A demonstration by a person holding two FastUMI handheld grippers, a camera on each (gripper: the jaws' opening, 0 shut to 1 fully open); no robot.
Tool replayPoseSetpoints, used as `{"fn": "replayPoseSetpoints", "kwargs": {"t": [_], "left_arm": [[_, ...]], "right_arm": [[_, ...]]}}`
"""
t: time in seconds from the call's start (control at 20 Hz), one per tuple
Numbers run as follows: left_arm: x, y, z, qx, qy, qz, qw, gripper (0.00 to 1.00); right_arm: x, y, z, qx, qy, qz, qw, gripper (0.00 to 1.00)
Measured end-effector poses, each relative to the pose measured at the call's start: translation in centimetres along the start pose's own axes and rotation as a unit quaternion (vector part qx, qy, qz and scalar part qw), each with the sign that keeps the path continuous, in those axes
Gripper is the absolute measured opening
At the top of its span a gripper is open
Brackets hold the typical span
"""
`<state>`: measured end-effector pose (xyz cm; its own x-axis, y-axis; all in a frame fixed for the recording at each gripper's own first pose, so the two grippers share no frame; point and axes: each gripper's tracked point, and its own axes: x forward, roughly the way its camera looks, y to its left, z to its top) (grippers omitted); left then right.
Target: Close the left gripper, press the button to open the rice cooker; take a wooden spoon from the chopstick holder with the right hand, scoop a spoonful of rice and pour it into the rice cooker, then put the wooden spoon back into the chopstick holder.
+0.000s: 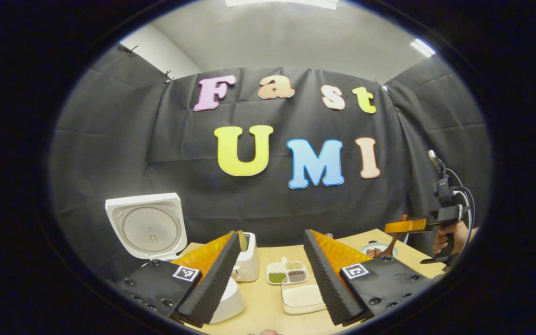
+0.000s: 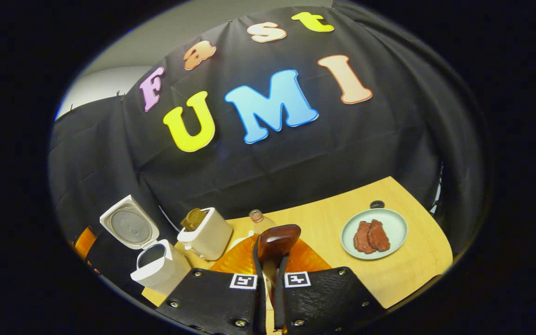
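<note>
Two grippers: right gripper (image 2: 268, 279) clenches the wooden spoon (image 2: 277, 242) — handle hidden, bottom centre; left gripper (image 1: 272, 274) released — rice cooker (image 1: 149, 230) partly blocked, lower left.

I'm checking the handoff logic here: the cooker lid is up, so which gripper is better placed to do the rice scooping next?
Right. The right gripper is already shut on the wooden spoon, while the left gripper is open and holds nothing. The rice cooker stands open.

No readable writing stands on the things here. The only signs are small square black-and-white coded markers (image 1: 186, 273), one on each black finger plate of both grippers; they carry a block pattern, with no letters or numbers.
</note>
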<state>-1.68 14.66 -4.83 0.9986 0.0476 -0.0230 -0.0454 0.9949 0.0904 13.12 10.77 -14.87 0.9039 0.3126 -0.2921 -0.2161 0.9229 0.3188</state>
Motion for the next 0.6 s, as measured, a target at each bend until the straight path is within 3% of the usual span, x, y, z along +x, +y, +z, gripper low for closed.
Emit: {"fn": "replayPoseSetpoints", "kwargs": {"t": [0.25,0.6], "left_arm": [[-1.2,2.3,-1.1,-0.013,0.004,0.009,1.000,0.92],[-1.5,6.6,-2.8,-0.023,0.021,0.038,0.999,0.92]], "right_arm": [[4.4,4.8,-3.2,-0.029,0.022,0.030,0.999,0.07],[10.2,5.7,-9.5,-0.092,0.062,0.004,0.994,0.07]]}}
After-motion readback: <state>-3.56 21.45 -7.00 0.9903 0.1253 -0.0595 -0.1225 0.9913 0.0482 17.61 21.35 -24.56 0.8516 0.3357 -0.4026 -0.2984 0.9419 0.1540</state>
